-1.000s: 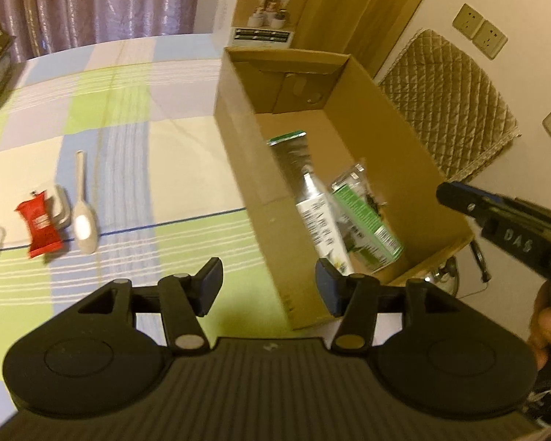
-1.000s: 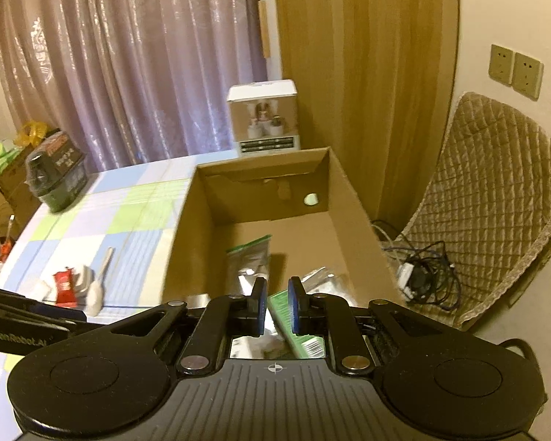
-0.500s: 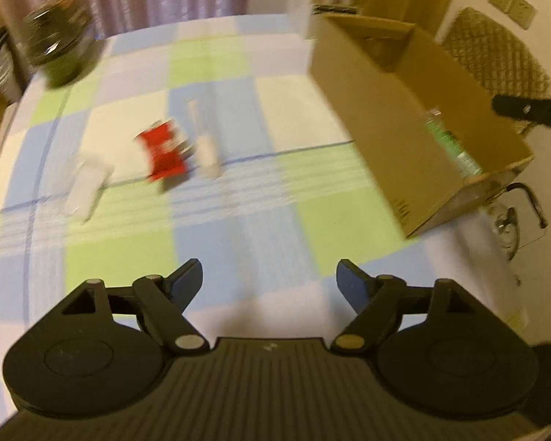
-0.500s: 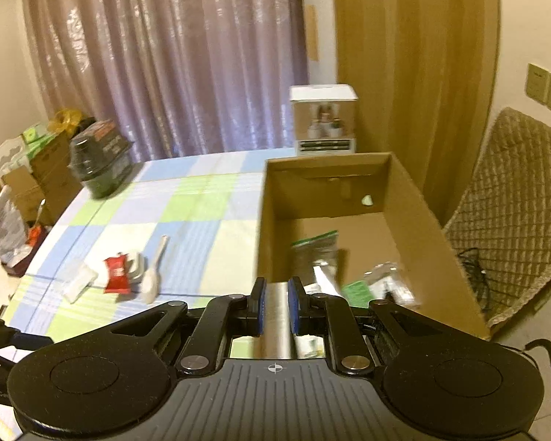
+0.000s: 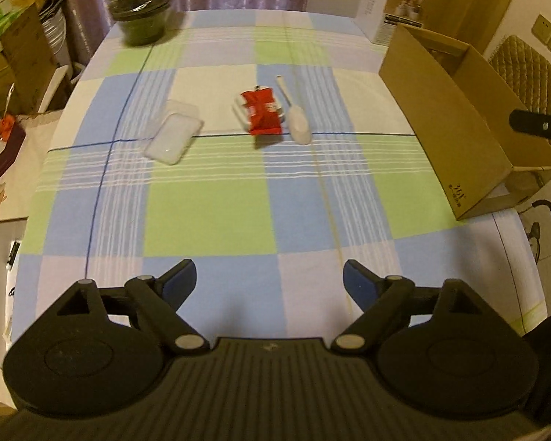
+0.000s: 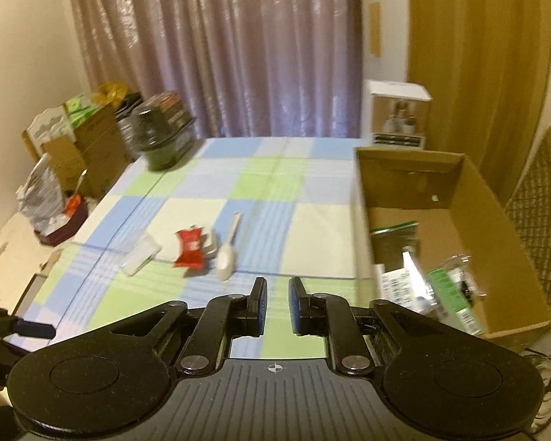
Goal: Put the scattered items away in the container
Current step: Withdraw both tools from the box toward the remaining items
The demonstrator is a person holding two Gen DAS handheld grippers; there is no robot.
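On the checked tablecloth (image 5: 209, 213) lie a red packet (image 5: 262, 115) on a small white item (image 5: 240, 109), a white spoon (image 5: 297, 119) and a clear plastic case (image 5: 172, 137). My left gripper (image 5: 270, 275) hovers over the near part of the table, short of them; its jaws are opening wide with nothing between them. The open cardboard box (image 5: 448, 117) stands at the table's right edge. The right wrist view shows green packets (image 6: 453, 294) and a silver pouch (image 6: 396, 235) inside the box (image 6: 477, 213). My right gripper (image 6: 277, 294) hangs left of the box, its jaws opening, a narrow empty gap between them.
A dark lidded bowl (image 5: 141, 18) sits at the far left of the table and a white carton (image 5: 389, 11) behind the box. A quilted chair (image 5: 525, 70) stands to the right. Cartons and bags (image 6: 80, 147) crowd the floor on the left.
My left gripper swung away from the box to over the table and its jaws spread wider. My right gripper drew back and left from above the box, and its shut jaws have parted.
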